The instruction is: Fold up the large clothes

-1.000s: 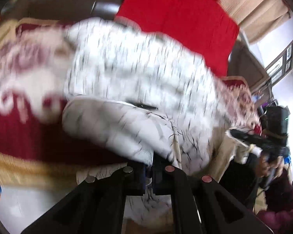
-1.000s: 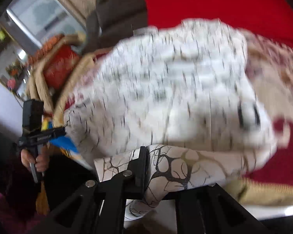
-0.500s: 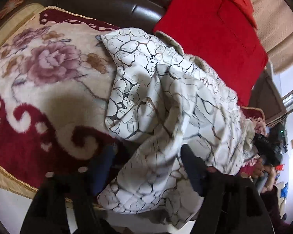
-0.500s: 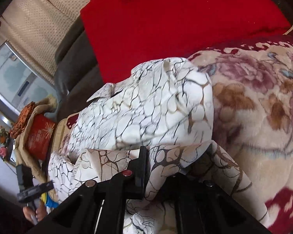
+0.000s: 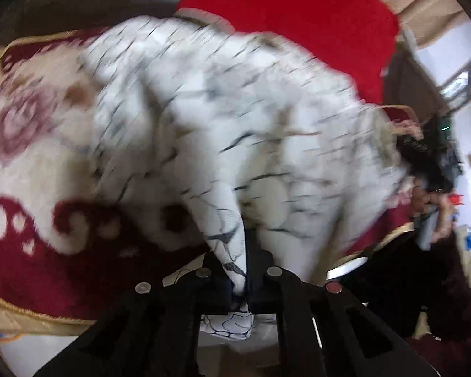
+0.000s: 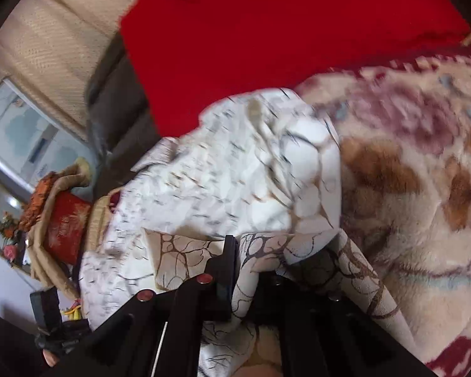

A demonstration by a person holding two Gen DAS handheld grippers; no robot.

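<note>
Half a second back the left gripper (image 5: 245,270) stood with its jaws wide over the heap; now they have snapped together on a narrow pinch of the white garment with its dark crackle-line print (image 5: 235,132), and that view is smeared with motion. Over on the right, the right gripper (image 6: 251,286) stays clamped on a fold near the hem, where the brownish inside of the cloth shows, much as it was a second ago. That big garment lies bunched on the plush cream-and-maroon floral blanket (image 5: 25,144) over the sofa seat, its far edge up against the red cushion (image 6: 282,37), its near edge hanging off the front toward both tools. What worries me from where I stand is the left hold: only a thin ridge of fabric sits between those jaws, and a quick pull could strip it out or bring up a single layer, leaving the rest crumpled. The two grips also look close together on a wide piece, so lifting may give a twisted rope, not a flat sheet. The pile blanket is grippy too, and could drag along with the cloth.
</note>
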